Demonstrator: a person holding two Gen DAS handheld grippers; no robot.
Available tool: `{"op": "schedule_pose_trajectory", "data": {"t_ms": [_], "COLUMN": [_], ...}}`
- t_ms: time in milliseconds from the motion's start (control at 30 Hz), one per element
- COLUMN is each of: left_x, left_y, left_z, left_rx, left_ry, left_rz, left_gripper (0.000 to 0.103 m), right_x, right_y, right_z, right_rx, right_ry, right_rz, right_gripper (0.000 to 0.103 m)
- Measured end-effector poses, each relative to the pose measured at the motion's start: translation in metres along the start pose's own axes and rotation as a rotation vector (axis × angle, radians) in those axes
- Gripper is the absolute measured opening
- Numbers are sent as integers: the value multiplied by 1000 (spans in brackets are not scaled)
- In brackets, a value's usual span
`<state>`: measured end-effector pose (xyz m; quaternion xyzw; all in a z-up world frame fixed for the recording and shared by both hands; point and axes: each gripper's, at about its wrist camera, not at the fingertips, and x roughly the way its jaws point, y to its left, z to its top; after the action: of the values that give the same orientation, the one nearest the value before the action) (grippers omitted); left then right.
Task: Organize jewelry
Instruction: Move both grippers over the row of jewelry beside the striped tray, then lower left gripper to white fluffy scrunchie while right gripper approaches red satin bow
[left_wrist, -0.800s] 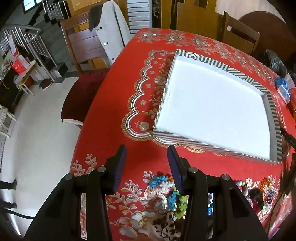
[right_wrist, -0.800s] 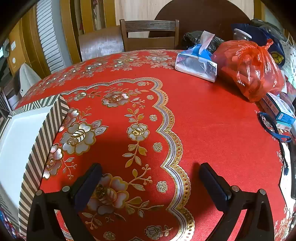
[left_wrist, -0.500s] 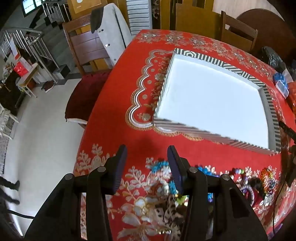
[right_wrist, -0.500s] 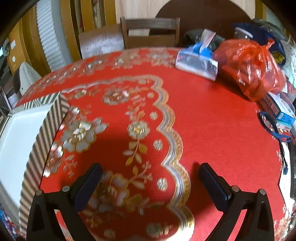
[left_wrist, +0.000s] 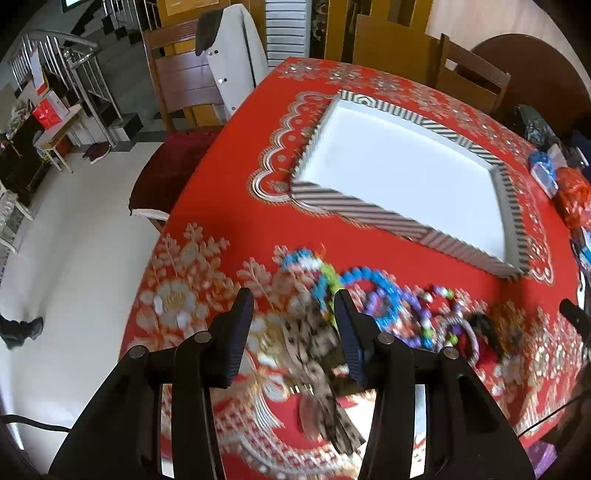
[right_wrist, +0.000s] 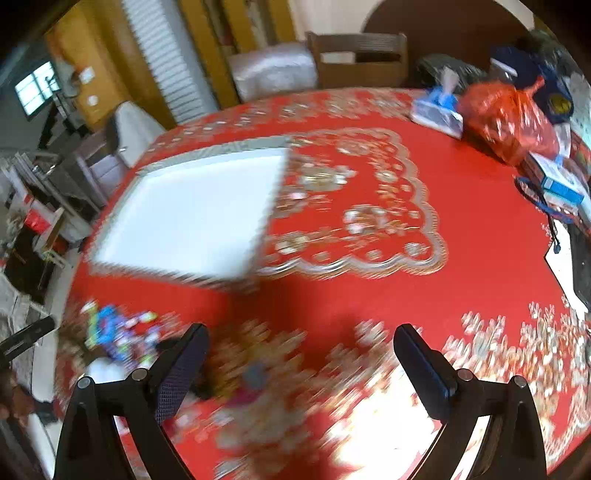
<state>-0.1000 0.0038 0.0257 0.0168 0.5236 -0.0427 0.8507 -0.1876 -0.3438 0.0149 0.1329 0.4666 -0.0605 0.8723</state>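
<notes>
A pile of colourful bead bracelets and hair ties (left_wrist: 388, 306) lies on the red tablecloth near the table's front edge; it also shows blurred in the right wrist view (right_wrist: 118, 332). A wide tray with a striped rim (left_wrist: 354, 210) and white floor stands behind it, empty, and shows in the right wrist view (right_wrist: 177, 275). My left gripper (left_wrist: 293, 306) is open and empty, above the left end of the pile, over a leopard-print fabric piece (left_wrist: 314, 354). My right gripper (right_wrist: 299, 345) is wide open and empty, right of the pile.
A tissue pack (right_wrist: 437, 112), an orange plastic bag (right_wrist: 509, 122) and boxes (right_wrist: 561, 184) crowd the far right of the table. Chairs (left_wrist: 192, 81) stand around it; the left table edge drops to the floor (left_wrist: 74, 258).
Both grippers pulled back and tilted down toward the front of the table. The jewelry pile came fully into view in both cameras. Neither gripper's opening changed.
</notes>
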Motion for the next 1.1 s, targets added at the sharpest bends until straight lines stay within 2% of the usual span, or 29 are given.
{"op": "schedule_pose_trajectory", "data": {"t_ms": [167,333,467,1100], "left_x": [-23,-43,-53,-62], "left_y": [-12,-27,-32,-36], "left_z": [-18,-32,-37,-48], "left_rx": [10,53,68,76], "left_ry": [-29,-75,-97,-107], "left_rz": [-23,-30,-47,-43], "left_gripper": [45,45,45,45], "right_x": [-33,-55,-65,-71], "right_y": [49,75,92,106], "right_z": [-24,-34,-40,-45], "right_rx": [-76,-93,-121,-138], "right_ry": [-49,-76,-107,-72], "right_rz": [56,101,86,106], "right_gripper": [100,100,100,100]}}
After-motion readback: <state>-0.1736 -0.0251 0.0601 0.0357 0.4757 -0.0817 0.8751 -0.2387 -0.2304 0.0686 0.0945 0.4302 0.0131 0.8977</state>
